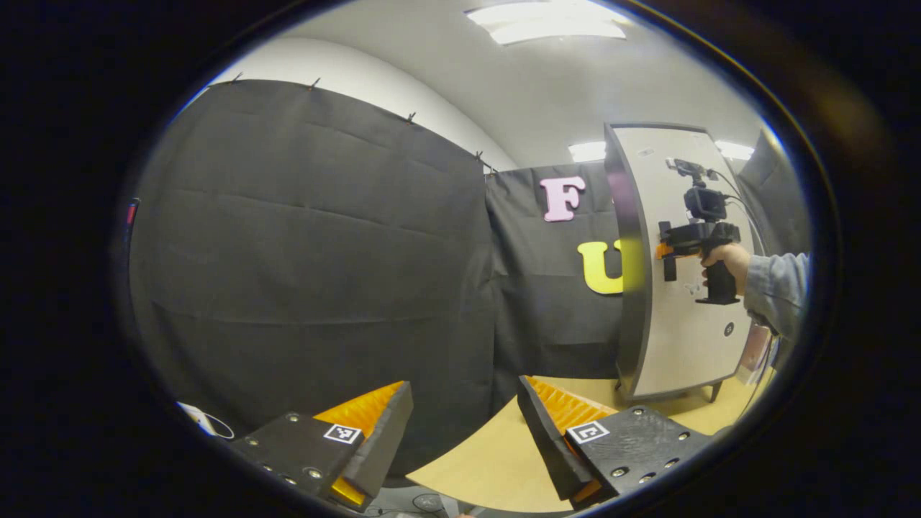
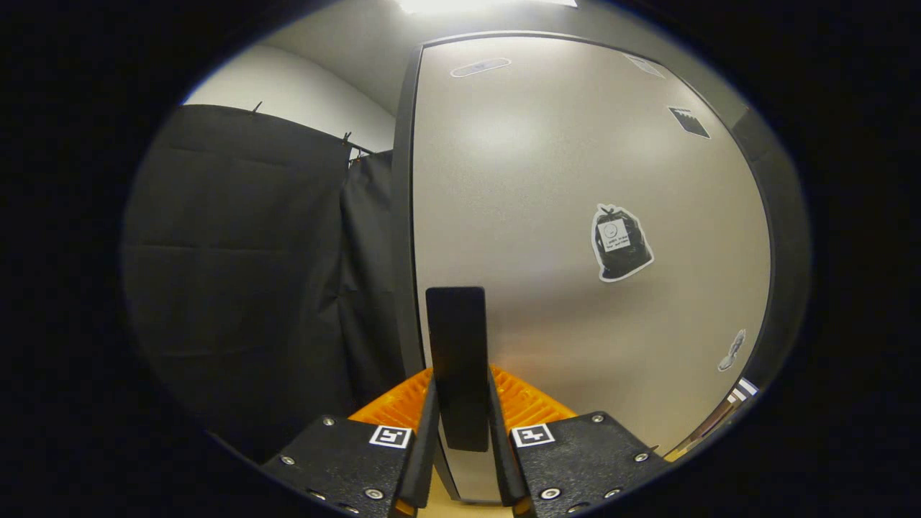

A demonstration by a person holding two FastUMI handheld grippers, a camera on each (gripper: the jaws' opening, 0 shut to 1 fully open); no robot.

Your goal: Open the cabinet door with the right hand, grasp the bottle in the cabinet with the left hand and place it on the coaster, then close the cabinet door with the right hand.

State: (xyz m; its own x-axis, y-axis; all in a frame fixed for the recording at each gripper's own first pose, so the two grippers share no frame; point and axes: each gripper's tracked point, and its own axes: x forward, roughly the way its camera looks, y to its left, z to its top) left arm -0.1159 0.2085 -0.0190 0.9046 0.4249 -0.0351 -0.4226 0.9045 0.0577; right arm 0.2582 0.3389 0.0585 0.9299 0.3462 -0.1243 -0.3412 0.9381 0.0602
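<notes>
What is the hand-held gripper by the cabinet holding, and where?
The right hand-held gripper is shut on the cabinet door's handle, its fingers pinching the lower part of the upright bar. The left hand-held gripper is open and holds nothing.

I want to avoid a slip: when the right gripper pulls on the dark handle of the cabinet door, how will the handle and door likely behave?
The handle looks like a stiff flat bar, so it probably will not bend. Its smooth faces may slip between the right gripper fingers. The cabinet door is a tall panel, so it likely swings rather than tips.
</notes>
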